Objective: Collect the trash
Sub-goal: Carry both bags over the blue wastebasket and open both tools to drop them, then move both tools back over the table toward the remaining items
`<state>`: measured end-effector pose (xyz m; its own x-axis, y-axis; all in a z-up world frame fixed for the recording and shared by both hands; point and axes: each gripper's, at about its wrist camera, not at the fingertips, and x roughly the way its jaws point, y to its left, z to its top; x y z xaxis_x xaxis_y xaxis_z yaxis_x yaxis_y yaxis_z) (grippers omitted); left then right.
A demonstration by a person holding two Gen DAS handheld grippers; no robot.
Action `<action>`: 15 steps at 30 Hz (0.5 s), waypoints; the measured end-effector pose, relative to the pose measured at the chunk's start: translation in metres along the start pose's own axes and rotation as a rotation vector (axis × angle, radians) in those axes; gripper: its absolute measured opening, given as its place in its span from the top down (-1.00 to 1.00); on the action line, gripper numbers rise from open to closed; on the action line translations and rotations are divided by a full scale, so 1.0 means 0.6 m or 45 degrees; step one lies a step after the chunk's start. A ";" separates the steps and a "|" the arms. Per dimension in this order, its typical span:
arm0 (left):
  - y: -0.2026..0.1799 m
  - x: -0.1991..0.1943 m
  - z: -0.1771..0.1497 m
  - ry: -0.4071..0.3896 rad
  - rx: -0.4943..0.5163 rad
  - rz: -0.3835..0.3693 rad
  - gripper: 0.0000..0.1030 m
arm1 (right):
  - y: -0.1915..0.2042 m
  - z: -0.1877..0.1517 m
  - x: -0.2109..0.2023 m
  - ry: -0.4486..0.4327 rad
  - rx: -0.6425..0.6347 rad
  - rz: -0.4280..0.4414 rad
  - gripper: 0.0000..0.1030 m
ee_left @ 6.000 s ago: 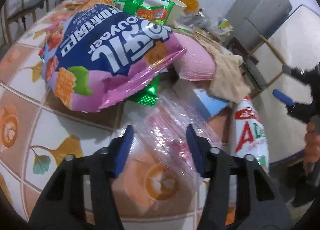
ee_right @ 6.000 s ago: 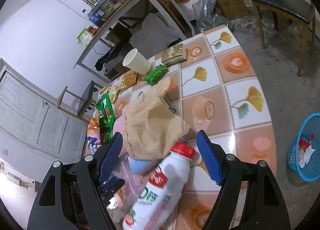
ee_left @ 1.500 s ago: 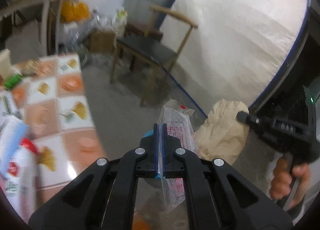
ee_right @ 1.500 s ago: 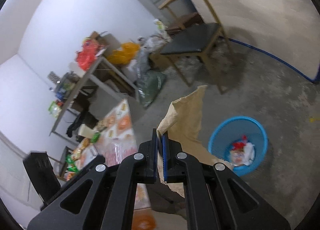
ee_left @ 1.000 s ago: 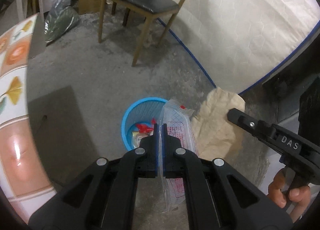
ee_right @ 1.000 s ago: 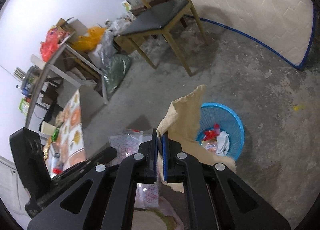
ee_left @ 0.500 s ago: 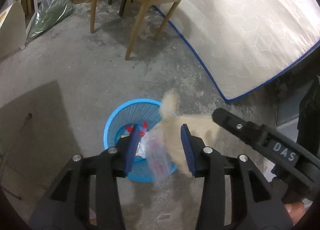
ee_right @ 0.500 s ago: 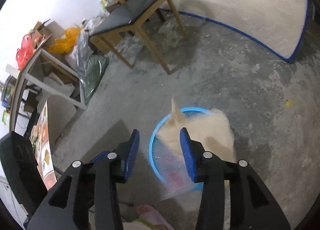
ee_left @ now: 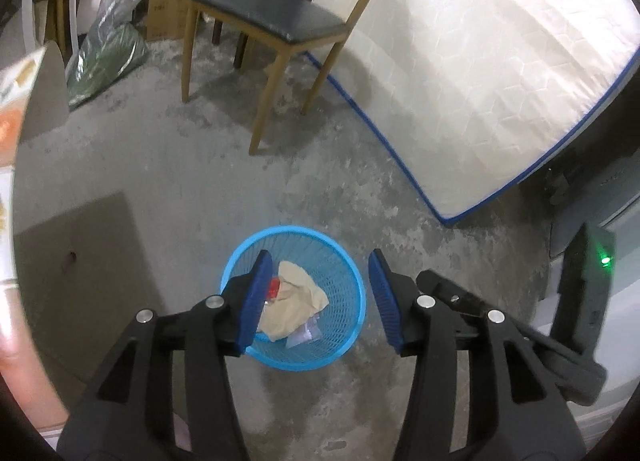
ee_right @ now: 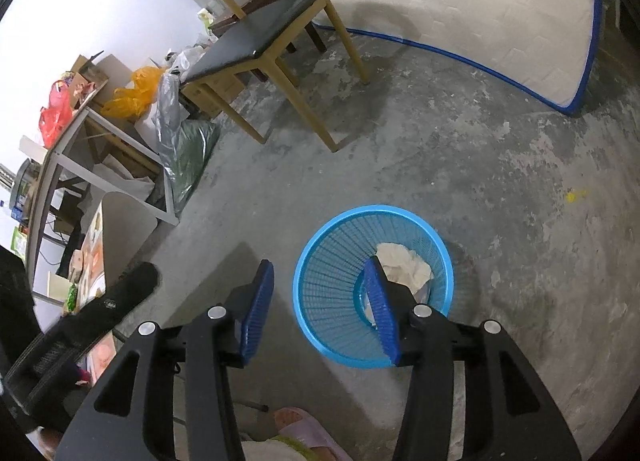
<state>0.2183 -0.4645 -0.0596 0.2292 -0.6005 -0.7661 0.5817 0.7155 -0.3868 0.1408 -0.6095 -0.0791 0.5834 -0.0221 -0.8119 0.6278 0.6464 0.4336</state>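
The left tongs (ee_left: 316, 301) hang above the blue basket (ee_left: 352, 325), jaws opening w/ nothing between them. The right tongs (ee_right: 320, 307) are also released, jaws opening and empty, just over the basket rim (ee_right: 320, 249). Inside the basket lies the crumpled beige paper (ee_left: 296, 301), and beside it a clear plastic bag (ee_left: 306, 335) and sth. red (ee_left: 274, 287). The basket stands on the concrete floor (ee_left: 200, 181). Further away is a wooden chair (ee_left: 276, 21) w/ a black seat, near a white mattress (ee_left: 480, 61). The desk edge (ee_left: 12, 101) shows at the left.
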 end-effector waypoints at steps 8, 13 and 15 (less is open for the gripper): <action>-0.011 -0.152 -0.030 -0.126 0.080 -0.071 -0.27 | 0.034 -0.061 -0.081 -0.039 -0.058 0.154 -0.40; -0.001 -0.278 -0.082 -0.249 0.111 -0.069 -0.42 | 0.071 -0.095 -0.138 -0.028 -0.076 0.267 -0.50; 0.017 -0.335 -0.110 -0.304 0.123 -0.050 -0.48 | 0.093 -0.107 -0.159 -0.012 -0.090 0.306 -0.54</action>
<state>0.1266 -0.3130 0.0567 0.3756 -0.7027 -0.6042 0.6630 0.6593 -0.3547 0.0871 -0.5221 -0.0024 0.7165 0.1322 -0.6849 0.4330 0.6855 0.5853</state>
